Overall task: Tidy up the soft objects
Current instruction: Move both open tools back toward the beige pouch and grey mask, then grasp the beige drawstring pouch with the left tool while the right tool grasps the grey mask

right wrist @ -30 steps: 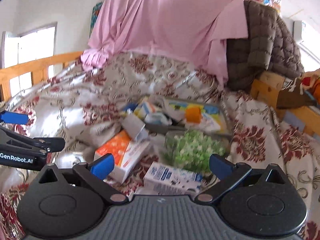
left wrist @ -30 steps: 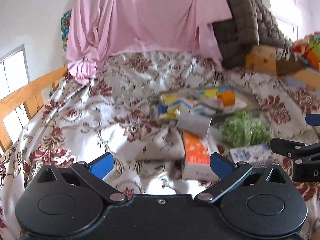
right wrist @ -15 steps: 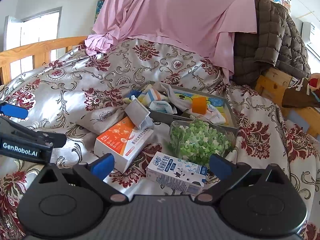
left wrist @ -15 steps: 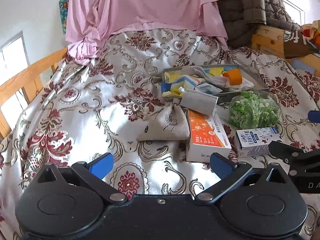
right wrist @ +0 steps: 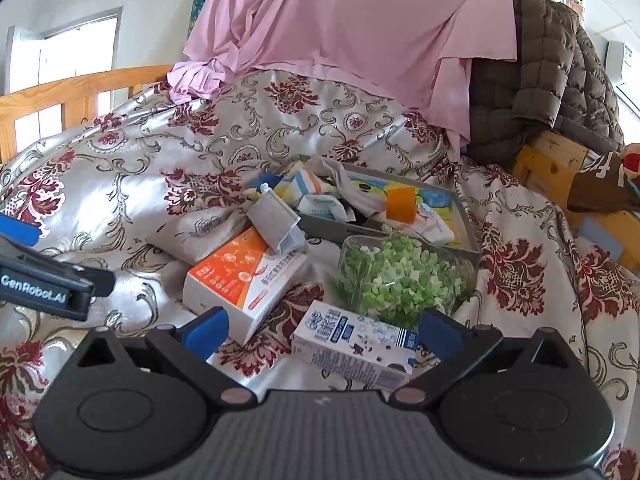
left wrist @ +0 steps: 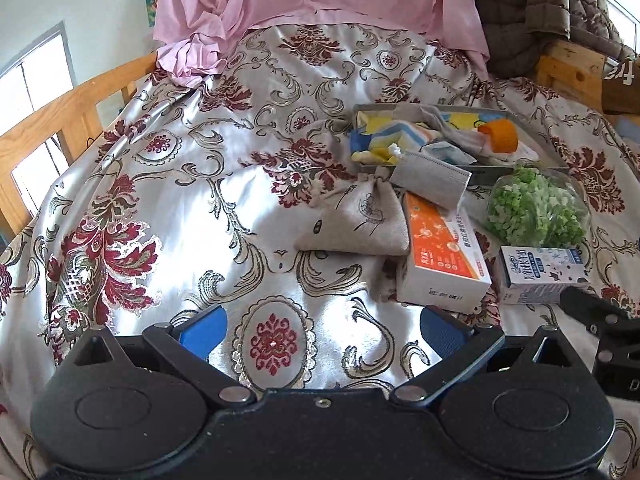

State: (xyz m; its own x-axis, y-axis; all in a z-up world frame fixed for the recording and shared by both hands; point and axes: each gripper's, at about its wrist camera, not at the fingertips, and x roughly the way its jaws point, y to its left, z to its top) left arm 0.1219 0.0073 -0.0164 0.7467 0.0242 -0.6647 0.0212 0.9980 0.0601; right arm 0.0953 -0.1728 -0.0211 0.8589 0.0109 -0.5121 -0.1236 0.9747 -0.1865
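On the flowered bedspread lie a beige cloth pouch (left wrist: 356, 220) (right wrist: 196, 236), an orange-and-white box (left wrist: 440, 260) (right wrist: 244, 276), a grey pack (left wrist: 430, 178) (right wrist: 276, 220), a clear bag of green bits (left wrist: 536, 208) (right wrist: 400, 276) and a blue-and-white carton (left wrist: 544, 276) (right wrist: 356, 344). Behind them a grey tray (left wrist: 536, 136) (right wrist: 464, 216) holds striped cloths and an orange roll (left wrist: 498, 136) (right wrist: 400, 200). My left gripper (left wrist: 320, 330) hangs open over bare bedspread, left of the pile. My right gripper (right wrist: 320, 330) is open just short of the carton.
A pink sheet (right wrist: 340, 28) drapes the back. A brown quilted jacket (right wrist: 560, 80) lies over wooden boxes (right wrist: 548, 164) at the right. A wooden bed rail (left wrist: 60, 120) runs along the left edge. Open bedspread lies left of the pile.
Both views have tilted down and drawn closer to the bed, so the pile now sits nearer each gripper. Both stay open, holding nothing. No object has shifted.
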